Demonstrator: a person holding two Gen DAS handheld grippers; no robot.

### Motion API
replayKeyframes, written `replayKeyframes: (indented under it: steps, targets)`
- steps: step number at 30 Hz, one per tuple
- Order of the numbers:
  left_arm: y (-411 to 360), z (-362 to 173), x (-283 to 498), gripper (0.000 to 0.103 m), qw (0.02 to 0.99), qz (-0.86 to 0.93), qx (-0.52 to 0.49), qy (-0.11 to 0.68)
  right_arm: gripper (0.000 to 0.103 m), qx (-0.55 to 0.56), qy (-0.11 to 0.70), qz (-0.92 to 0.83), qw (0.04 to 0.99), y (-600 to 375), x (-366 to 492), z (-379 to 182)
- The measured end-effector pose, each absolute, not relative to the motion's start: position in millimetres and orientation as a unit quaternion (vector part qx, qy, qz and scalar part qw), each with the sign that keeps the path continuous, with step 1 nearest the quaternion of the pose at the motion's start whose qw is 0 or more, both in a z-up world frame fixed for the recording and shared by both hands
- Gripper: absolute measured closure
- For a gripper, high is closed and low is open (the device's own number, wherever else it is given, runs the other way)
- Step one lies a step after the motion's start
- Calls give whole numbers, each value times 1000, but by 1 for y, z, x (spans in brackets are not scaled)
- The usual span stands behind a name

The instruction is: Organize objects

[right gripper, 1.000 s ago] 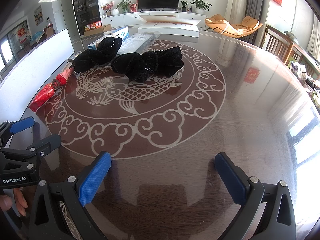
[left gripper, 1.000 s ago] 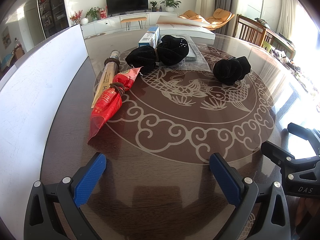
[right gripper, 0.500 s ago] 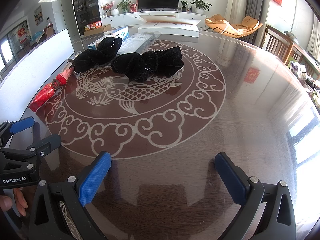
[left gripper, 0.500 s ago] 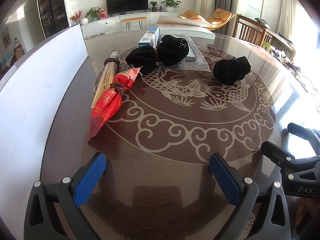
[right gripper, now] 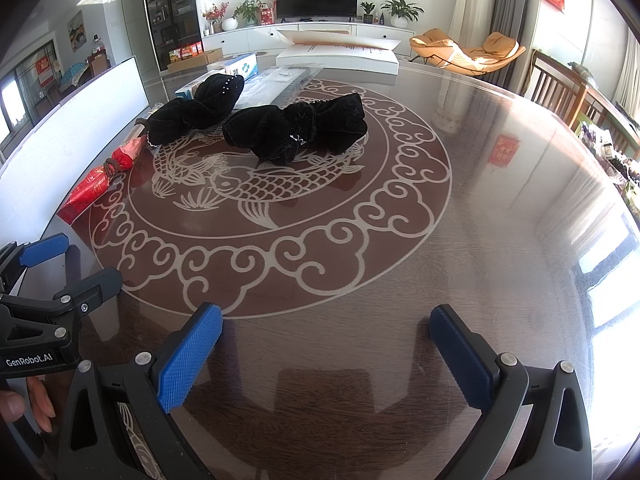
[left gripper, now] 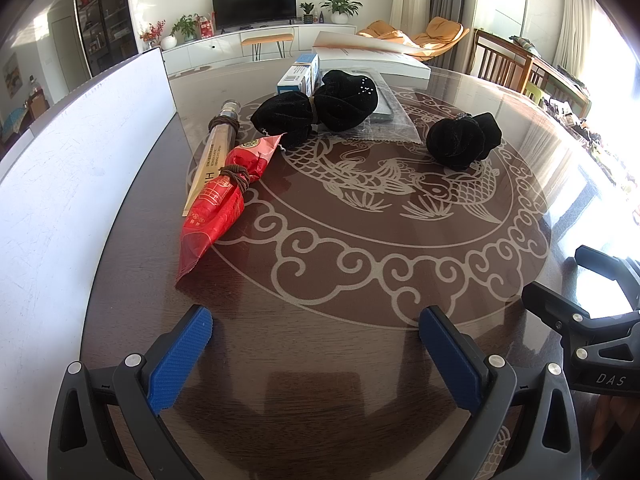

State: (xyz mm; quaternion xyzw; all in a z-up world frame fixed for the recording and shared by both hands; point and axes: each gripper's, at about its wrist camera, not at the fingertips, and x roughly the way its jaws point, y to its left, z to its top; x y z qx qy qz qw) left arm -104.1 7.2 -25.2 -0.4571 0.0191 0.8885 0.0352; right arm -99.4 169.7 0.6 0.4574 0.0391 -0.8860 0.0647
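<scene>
Two black velvet bundles lie on the round table: one (left gripper: 320,106) (right gripper: 196,110) at the back left, the other (left gripper: 462,140) (right gripper: 296,130) near the fish pattern. A red packet (left gripper: 220,200) (right gripper: 100,180) tied with brown cord lies left, beside a long clear tube (left gripper: 214,152). My left gripper (left gripper: 316,326) stands open over the near table edge, holding nothing. My right gripper (right gripper: 326,320) is also open and empty, close to the near edge. Each gripper shows at the side of the other's view.
A white board (left gripper: 60,184) stands along the table's left edge. At the back lie a blue-white box (left gripper: 298,76), a clear plastic sleeve (left gripper: 384,108) and a flat white carton (right gripper: 340,56). Wooden chairs (right gripper: 560,92) stand at the right. The table (right gripper: 480,220) is glossy.
</scene>
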Motion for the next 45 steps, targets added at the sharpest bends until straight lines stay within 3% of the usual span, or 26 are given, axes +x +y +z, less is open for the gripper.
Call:
replayKeyframes:
  steps: [7, 13, 17, 23, 24, 26, 27, 29, 34, 36, 37, 40, 45]
  targets:
    - [-2, -23, -93, 0, 26, 877, -479, 14, 0, 457, 39, -886, 65, 170, -100, 1]
    - [-59, -12, -58, 0, 63, 885, -452, -98, 0, 457, 39, -886, 65, 170, -99, 1]
    - [-81, -6, -79, 0, 69, 869, -467, -148, 0, 457, 39, -886, 64, 170, -100, 1]
    - [-53, 7, -144, 2, 79, 875, -472, -68, 0, 457, 39, -886, 65, 169, -100, 0]
    - [-49, 5, -154, 7, 66, 877, -473, -40, 0, 457, 39, -886, 65, 170, -100, 0]
    - [-41, -3, -170, 55, 51, 875, -482, 2, 0, 457, 39, -886, 64, 169, -100, 0]
    - [-40, -8, -174, 68, 49, 870, -490, 10, 0, 457, 39, -886, 64, 169, -100, 0]
    - [-38, -9, -170, 79, 45, 875, -480, 26, 0, 457, 39, -886, 64, 169, -100, 0]
    - [-39, -10, -105, 79, 31, 885, -465, -2, 0, 457, 39, -886, 64, 169, -99, 0]
    - [-38, -13, -77, 75, 22, 889, -457, -7, 0, 457, 39, -886, 64, 169, -99, 1]
    - [-38, -14, -69, 69, 21, 892, -452, -8, 0, 457, 39, -886, 64, 169, -99, 0]
    - [-36, -17, -66, 21, 30, 891, -454, -2, 0, 457, 39, -886, 64, 170, -99, 1]
    - [-36, -22, -84, 16, 24, 887, -461, 15, 0, 457, 38, -886, 65, 170, -99, 1]
